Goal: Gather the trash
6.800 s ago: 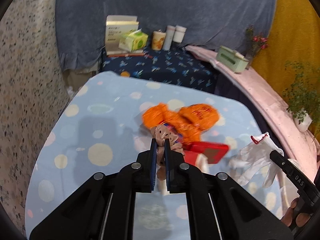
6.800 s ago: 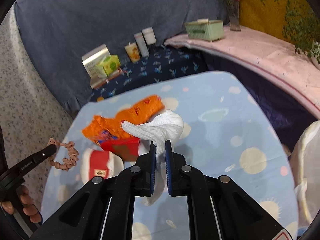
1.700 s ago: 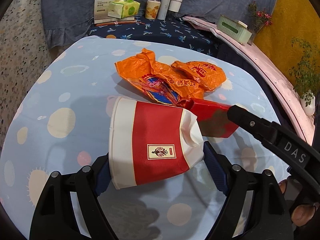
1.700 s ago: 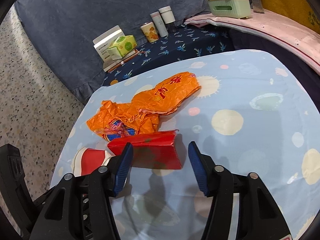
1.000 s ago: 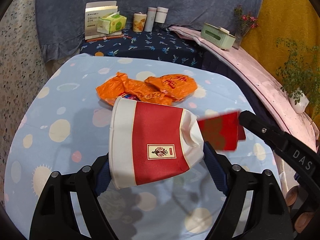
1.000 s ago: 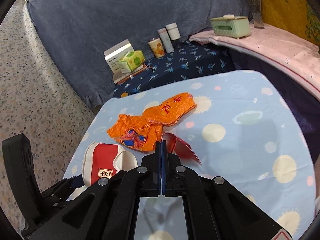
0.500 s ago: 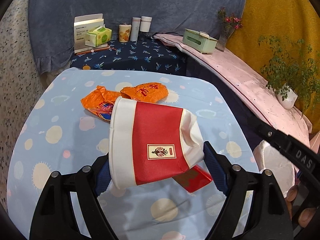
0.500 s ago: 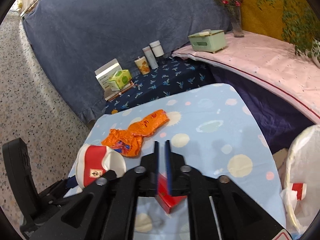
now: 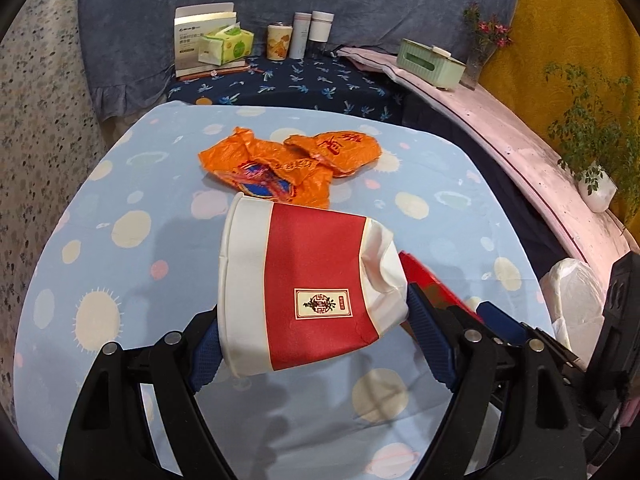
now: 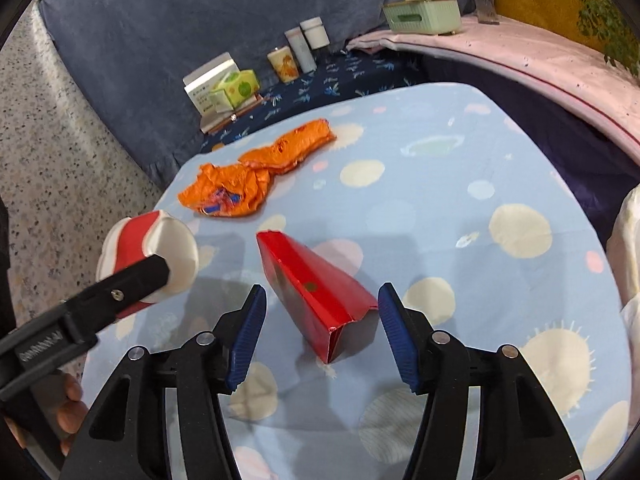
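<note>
My left gripper is shut on a crushed red and white paper cup, held on its side above the table. The same cup shows at the left of the right wrist view. A flattened red carton lies on the blue spotted tablecloth. My right gripper straddles the carton; its jaws are opening and the pads stand clear of it. Part of the red carton peeks out behind the cup. Two crumpled orange wrappers lie further back on the table.
A white trash bag hangs off the table's right edge. Behind the table, a dark blue cloth carries boxes, cups and bottles. A pink ledge with a green box and plants curves along the right.
My right gripper, shut on the red carton a second ago, has come down and opened; the carton now lies on the table. My left gripper still holds the cup.
</note>
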